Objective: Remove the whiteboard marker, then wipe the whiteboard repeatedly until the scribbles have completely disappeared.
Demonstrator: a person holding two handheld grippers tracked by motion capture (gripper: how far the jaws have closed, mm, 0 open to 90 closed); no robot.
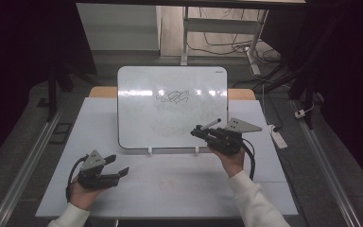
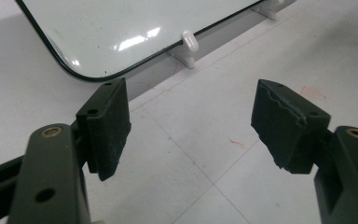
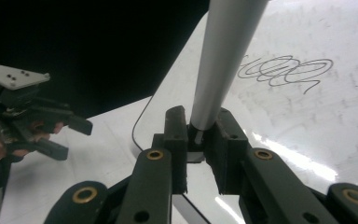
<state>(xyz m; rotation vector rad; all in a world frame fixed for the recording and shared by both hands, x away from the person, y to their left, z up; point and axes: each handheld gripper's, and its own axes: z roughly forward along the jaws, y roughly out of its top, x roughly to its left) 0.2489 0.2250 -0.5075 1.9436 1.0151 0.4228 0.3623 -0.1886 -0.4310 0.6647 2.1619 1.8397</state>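
A whiteboard (image 1: 142, 118) leans upright on small white feet (image 1: 150, 151) at the middle of the white table (image 1: 170, 184). A black scribble (image 1: 172, 97) is drawn near its top. My right gripper (image 1: 201, 131) hovers in front of the board's lower right part, shut on a grey marker (image 1: 211, 124). In the right gripper view the marker (image 3: 223, 56) rises from between the jaws of the right gripper (image 3: 199, 135) toward the board (image 3: 307, 121), below the scribble (image 3: 286, 70). My left gripper (image 1: 118, 165) rests open near the table's front left; it is empty (image 2: 193, 126).
The board's lower left corner (image 2: 88, 70) and one foot (image 2: 189, 44) lie just ahead of the left gripper. A white power strip (image 1: 279, 137) lies off the table's right edge. Desk legs and cables (image 1: 227, 42) stand behind. Metal rails (image 1: 23, 161) flank the table.
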